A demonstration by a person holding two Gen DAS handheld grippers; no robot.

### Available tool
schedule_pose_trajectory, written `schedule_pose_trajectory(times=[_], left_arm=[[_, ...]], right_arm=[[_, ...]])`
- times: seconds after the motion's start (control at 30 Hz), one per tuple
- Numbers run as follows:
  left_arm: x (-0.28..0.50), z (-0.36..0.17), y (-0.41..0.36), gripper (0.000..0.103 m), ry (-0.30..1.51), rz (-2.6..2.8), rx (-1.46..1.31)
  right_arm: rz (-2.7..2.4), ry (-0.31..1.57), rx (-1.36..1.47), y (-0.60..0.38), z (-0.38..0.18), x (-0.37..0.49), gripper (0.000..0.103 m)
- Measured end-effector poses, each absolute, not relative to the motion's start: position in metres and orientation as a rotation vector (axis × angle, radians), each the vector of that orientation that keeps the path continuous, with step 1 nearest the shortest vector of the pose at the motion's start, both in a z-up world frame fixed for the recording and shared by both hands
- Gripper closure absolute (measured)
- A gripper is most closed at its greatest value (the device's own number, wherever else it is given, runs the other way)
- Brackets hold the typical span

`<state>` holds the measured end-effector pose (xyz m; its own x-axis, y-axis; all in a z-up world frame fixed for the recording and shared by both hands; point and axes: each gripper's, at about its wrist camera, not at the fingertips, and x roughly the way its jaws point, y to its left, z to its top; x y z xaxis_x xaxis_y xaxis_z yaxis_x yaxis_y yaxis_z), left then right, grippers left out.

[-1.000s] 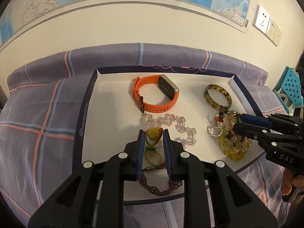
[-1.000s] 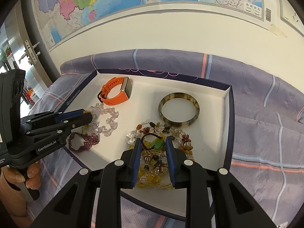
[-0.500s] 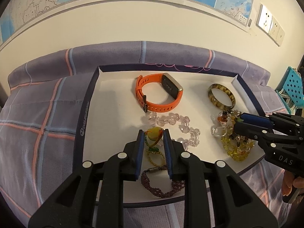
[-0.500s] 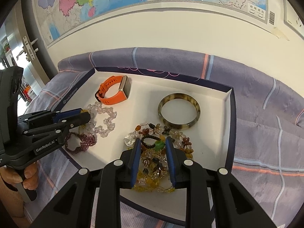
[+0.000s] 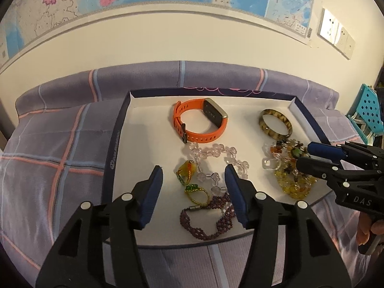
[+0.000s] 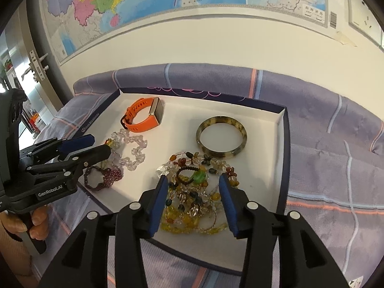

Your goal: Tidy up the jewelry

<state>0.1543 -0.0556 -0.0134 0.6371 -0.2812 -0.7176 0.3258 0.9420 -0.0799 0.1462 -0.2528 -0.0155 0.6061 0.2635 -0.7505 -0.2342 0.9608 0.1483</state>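
On the left claw (image 6: 96, 145) body: "GenRobot.AI"; on the right claw (image 5: 309, 156): "DAS". Both claws just opened wide, gripping nothing, above the navy-rimmed white tray (image 5: 153, 129) of jewelry.

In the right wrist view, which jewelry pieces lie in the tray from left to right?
Dark purple beaded bracelet → orange smartwatch → green-stone ring → tortoiseshell bangle.
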Motion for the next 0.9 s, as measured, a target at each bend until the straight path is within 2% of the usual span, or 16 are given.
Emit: schedule_pose_trajectory(times=[0.13, 0.27, 0.33, 0.4, 0.53, 0.9], left_arm=[[0.144, -0.011, -0.052, 0.036, 0.795, -0.339, 0.052], [0.13, -0.007, -0.048, 0.03, 0.767, -0.329, 0.061], [0.121, -0.004, -0.047, 0.015, 0.746, -0.324, 0.067], [0.114, -0.003, -0.045, 0.009, 0.732, -0.307, 0.068], [0.106, -0.006, -0.043, 0.007, 0.739, -0.303, 0.06], [0.083, -0.008, -0.038, 0.006, 0.723, -0.269, 0.058]], right_arm=[[0.278, 0.86, 0.049, -0.256, -0.014, 0.139, 0.057], [0.271, 0.834, 0.053, -0.256, -0.011, 0.127, 0.045], [0.272, 0.828, 0.053, -0.255, -0.011, 0.121, 0.038], [0.267, 0.812, 0.048, -0.253, -0.01, 0.115, 0.033], [0.27, 0.8, 0.051, -0.248, -0.01, 0.102, 0.022], [0.27, 0.745, 0.067, -0.24, -0.006, 0.069, 0.01]])
